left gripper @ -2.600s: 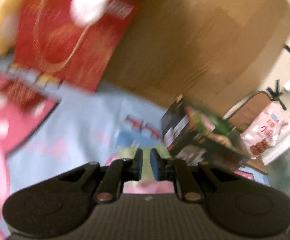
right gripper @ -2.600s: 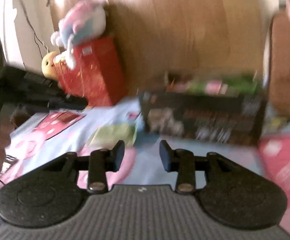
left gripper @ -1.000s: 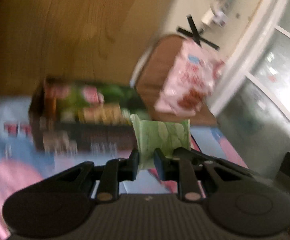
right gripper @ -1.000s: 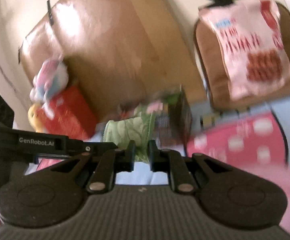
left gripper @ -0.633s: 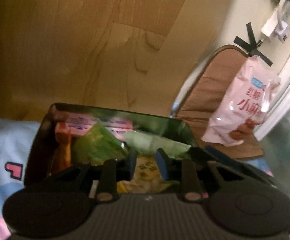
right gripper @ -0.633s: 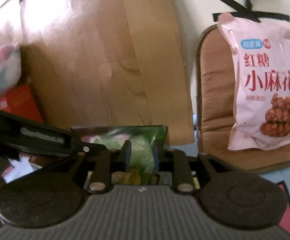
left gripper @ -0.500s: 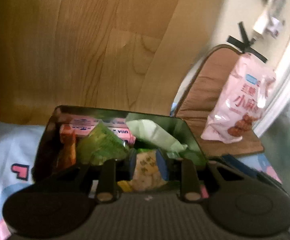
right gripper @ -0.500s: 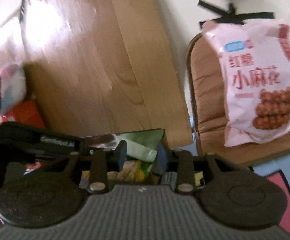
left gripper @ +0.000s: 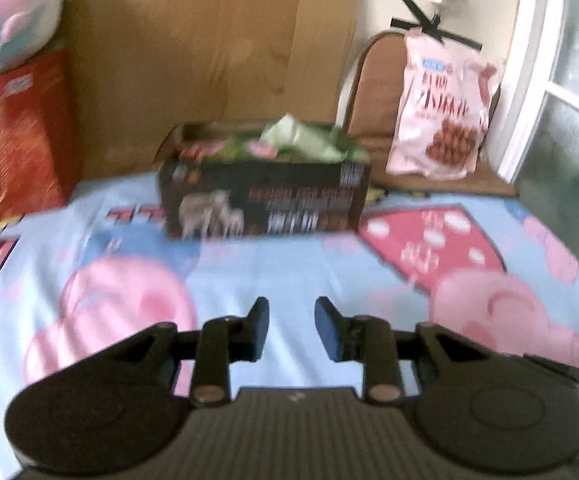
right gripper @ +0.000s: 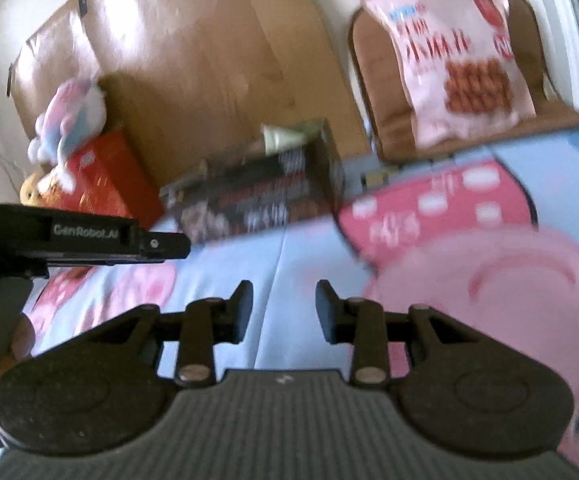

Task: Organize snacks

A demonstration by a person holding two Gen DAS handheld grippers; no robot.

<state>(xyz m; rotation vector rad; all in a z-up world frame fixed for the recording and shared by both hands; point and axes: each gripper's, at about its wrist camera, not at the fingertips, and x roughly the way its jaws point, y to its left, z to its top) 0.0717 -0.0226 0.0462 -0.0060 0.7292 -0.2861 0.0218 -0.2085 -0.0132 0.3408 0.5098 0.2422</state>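
Cartoon-print bedding [left gripper: 249, 272] carries the dark snack box [left gripper: 265, 196]; a green packet [left gripper: 305, 140] pokes above its rim and could spill. Well short of the box, left hand-held gripper [left gripper: 288, 330] and right hand-held gripper [right gripper: 283, 311] gape empty, jaws just opened.

Left gripper [left gripper: 287, 330], jaws parted and empty, above the cartoon sheet [left gripper: 289, 268]; dark snack box [left gripper: 265, 196] with green packets [left gripper: 309, 142] beyond.

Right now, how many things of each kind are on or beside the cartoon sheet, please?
Dark snack box: 1
Green packet in the box: 1
Pink snack bag: 1
Red box: 1
Plush toys: 2
Total: 6
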